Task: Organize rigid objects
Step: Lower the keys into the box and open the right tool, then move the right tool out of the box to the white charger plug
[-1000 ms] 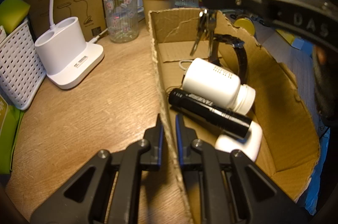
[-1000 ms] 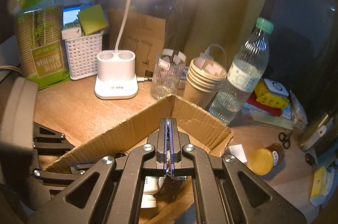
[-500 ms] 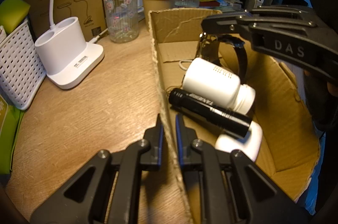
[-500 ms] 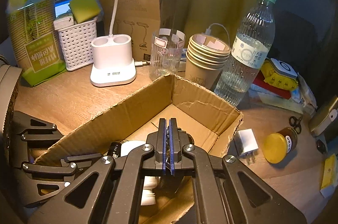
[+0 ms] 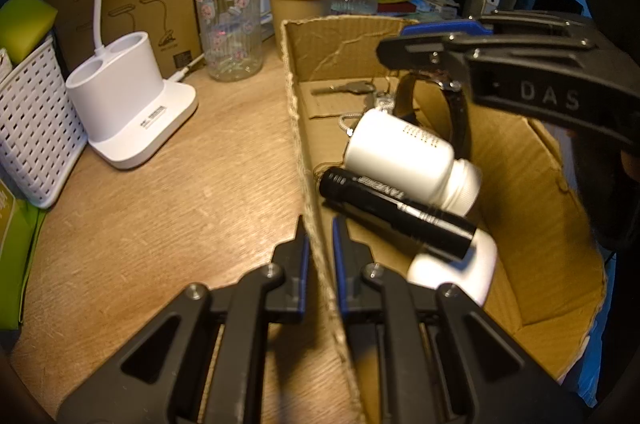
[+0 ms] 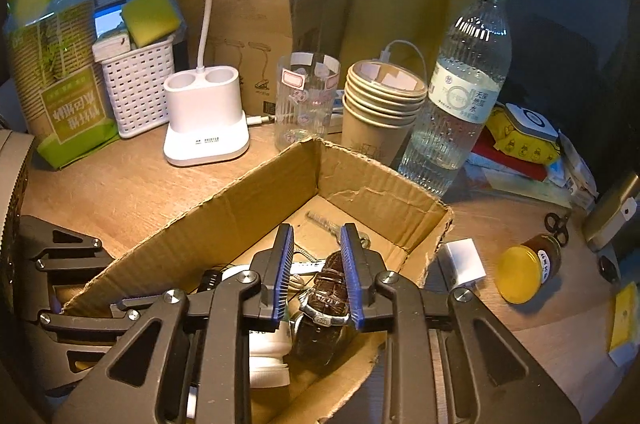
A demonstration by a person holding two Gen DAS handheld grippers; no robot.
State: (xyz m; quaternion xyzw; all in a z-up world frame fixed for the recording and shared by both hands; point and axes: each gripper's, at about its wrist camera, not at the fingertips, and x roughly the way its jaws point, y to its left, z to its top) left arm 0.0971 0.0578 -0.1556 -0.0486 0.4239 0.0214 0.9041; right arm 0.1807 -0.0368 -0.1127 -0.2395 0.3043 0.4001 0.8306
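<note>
An open cardboard box (image 5: 536,224) (image 6: 256,200) sits on the wooden desk. My left gripper (image 5: 318,229) is shut on its left wall. In the box lie a white pill bottle (image 5: 400,152), a black flashlight (image 5: 396,208), a white block (image 5: 456,264) under it, and a brown-strapped watch (image 6: 328,288). A bunch of keys (image 5: 348,88) (image 6: 324,222) lies flat on the box floor at the far end. My right gripper (image 6: 316,236) (image 5: 394,46) hovers over the box with its jaws opening; nothing is pressed between them.
A white lamp base (image 5: 128,104), white basket (image 5: 32,136), glass cup (image 6: 306,100), stacked paper cups (image 6: 380,112) and water bottle (image 6: 460,92) stand behind the box. Right of the box lie a white charger (image 6: 464,260), a yellow-lidded jar (image 6: 524,268) and small scissors (image 6: 556,224).
The right gripper came down into the box with the keys hanging from it, then its jaws parted. The keys now lie on the box floor. The left gripper kept still.
</note>
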